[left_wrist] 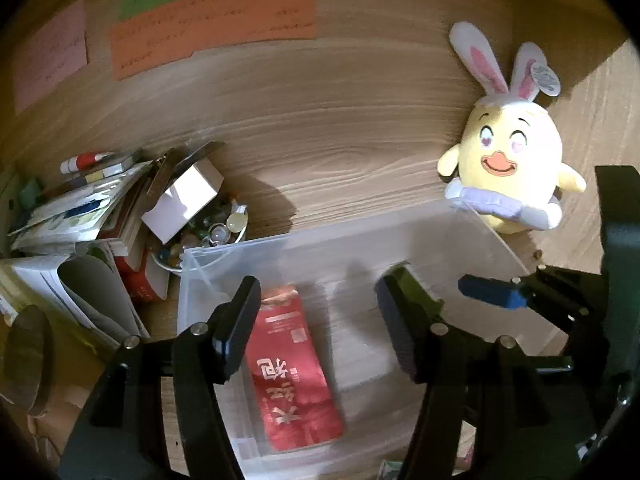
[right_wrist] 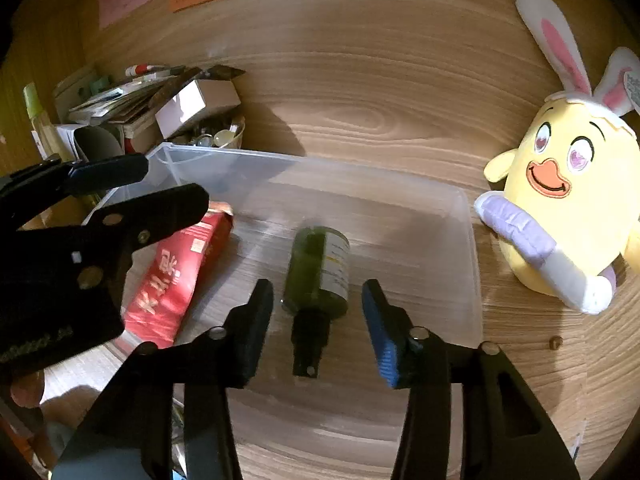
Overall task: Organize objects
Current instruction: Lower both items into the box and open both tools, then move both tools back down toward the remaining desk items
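Note:
A clear plastic bin point(left_wrist: 192, 280) point(right_wrist: 472, 240) sits on the wooden desk. A red packet point(left_wrist: 294, 376) point(right_wrist: 176, 276) lies inside at its left. A dark green bottle point(right_wrist: 318, 272) lies inside on its side, cap toward me. My left gripper point(left_wrist: 320, 320) is open and empty above the bin, over the packet; it also shows in the right wrist view point(right_wrist: 168, 184). My right gripper point(right_wrist: 318, 328) is open, its fingers either side of the bottle's cap end; its blue pad shows in the left wrist view point(left_wrist: 492, 290).
A yellow chick plush with rabbit ears point(left_wrist: 508, 160) point(right_wrist: 568, 208) stands right of the bin. A pile of books, papers and a white box point(left_wrist: 184, 204) point(right_wrist: 196, 104) sits left behind it, with a bowl of small items point(left_wrist: 218, 232). Coloured notes point(left_wrist: 216, 24) hang on the back panel.

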`<state>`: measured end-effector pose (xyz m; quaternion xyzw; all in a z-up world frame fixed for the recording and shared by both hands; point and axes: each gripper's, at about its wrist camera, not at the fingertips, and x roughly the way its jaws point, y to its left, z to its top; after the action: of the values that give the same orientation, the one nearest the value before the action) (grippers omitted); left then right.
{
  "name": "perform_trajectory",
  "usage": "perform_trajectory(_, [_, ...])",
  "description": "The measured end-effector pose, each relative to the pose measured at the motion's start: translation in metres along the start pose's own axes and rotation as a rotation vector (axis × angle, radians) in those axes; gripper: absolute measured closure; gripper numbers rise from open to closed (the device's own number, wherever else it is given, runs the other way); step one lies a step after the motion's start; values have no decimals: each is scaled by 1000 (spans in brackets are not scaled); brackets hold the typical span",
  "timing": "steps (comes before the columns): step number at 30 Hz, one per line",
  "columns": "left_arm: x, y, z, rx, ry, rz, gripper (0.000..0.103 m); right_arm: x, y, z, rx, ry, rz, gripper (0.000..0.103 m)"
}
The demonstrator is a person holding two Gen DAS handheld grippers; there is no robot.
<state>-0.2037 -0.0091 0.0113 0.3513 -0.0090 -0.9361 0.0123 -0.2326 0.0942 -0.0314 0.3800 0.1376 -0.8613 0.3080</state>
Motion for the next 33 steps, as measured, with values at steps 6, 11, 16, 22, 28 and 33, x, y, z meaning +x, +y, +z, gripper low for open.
perform_trajectory(6, [-17, 4, -2, -23, -12, -32, 33, -17, 1, 3, -17, -39, -18, 44])
perform_trajectory(11, [-41, 9, -7, -31, -39, -30, 17, -41, 2, 2, -31, -85, -29, 34])
perform_trajectory(16, [-64, 13, -15, -35, -60, -39, 7, -68, 5, -9, -46, -123, -38, 22])
perform_trajectory(22, [-82, 14, -36, -20, -52, -29, 5, -96, 11, -31, -42, -152, -23, 21])
perform_trajectory(28, [-97, 17, -61, -17, -39, -22, 5, -112, 18, -55, -23, -162, 1, 21])
perform_trajectory(33, [-104, 18, -82, -22, -12, -24, 4, -118, 23, -77, -10, -142, 17, 21])
